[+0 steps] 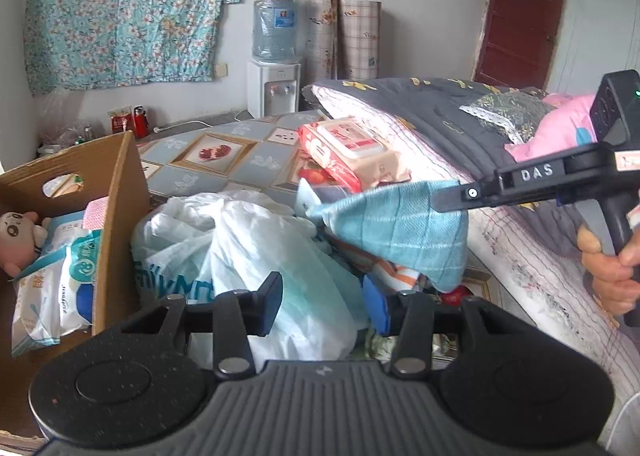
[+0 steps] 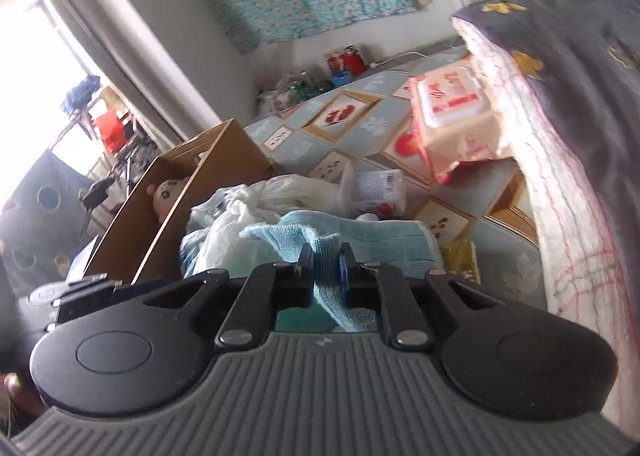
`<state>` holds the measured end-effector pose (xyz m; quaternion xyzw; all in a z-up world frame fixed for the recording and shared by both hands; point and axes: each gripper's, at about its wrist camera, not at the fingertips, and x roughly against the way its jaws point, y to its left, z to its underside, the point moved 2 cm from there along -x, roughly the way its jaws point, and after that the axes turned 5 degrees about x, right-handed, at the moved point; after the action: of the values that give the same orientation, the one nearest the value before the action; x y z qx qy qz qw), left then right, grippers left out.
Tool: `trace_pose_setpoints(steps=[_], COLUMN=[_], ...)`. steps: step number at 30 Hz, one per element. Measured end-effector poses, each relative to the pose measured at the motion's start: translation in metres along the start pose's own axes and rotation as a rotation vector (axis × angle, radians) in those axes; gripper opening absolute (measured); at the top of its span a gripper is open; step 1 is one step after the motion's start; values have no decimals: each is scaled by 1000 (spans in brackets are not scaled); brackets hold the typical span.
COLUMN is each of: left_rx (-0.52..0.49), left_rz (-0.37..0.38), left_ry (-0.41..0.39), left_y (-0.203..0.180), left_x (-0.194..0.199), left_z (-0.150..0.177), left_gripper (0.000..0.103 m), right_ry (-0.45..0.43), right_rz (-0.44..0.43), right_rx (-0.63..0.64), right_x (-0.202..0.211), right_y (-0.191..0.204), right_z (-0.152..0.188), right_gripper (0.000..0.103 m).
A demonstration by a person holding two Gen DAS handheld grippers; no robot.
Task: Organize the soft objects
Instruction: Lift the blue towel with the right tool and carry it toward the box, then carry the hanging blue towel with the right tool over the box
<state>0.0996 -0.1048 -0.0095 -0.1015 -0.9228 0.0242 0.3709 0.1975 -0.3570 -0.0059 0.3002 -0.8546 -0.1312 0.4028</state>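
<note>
So the cardboard box [image 1: 116, 191] sits far left. The left claw [image 1: 324, 304] hangs released over the plastic bag [image 1: 240, 240] beside it. Right of the box, the right claw [image 2: 325, 270] is clenched on the blue towel [image 1: 400, 232], so that hand's nearer and the box lies to its left.

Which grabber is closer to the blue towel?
Right. The right gripper is shut on the blue towel, holding it up above the pile. The left gripper is open, below and beside the towel, over the white plastic bag, not touching it.
</note>
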Motion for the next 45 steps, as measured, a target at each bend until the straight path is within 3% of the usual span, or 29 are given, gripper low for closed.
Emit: trace_pose_setpoints(steps=[6, 12, 17, 22, 25, 29, 35, 38, 45], left_rx=[16, 92, 79, 60, 51, 47, 27, 28, 32], left_rz=[83, 161, 151, 129, 115, 117, 117, 124, 151], left_ry=[18, 55, 90, 132, 165, 174, 164, 159, 154], left_y=[-25, -36, -50, -58, -62, -63, -67, -66, -61], left_x=[-18, -48, -75, -98, -109, -114, -116, -115, -115], left_z=[9, 7, 3, 2, 3, 4, 4, 4, 7], left_gripper=[46, 46, 46, 45, 44, 35, 30, 30, 34], right_ry=[36, 139, 217, 230, 212, 141, 49, 81, 202], right_rz=[105, 104, 70, 29, 41, 78, -13, -72, -6], right_rx=[-166, -234, -295, -345, -336, -278, -214, -198, -183], right_x=[-5, -31, -47, -44, -36, -15, 7, -5, -59], right_y=[-46, -65, -76, -87, -89, -83, -62, -52, -57], right_z=[11, 25, 34, 34, 27, 12, -16, -19, -14], right_gripper=[10, 12, 13, 18, 28, 30, 34, 49, 53])
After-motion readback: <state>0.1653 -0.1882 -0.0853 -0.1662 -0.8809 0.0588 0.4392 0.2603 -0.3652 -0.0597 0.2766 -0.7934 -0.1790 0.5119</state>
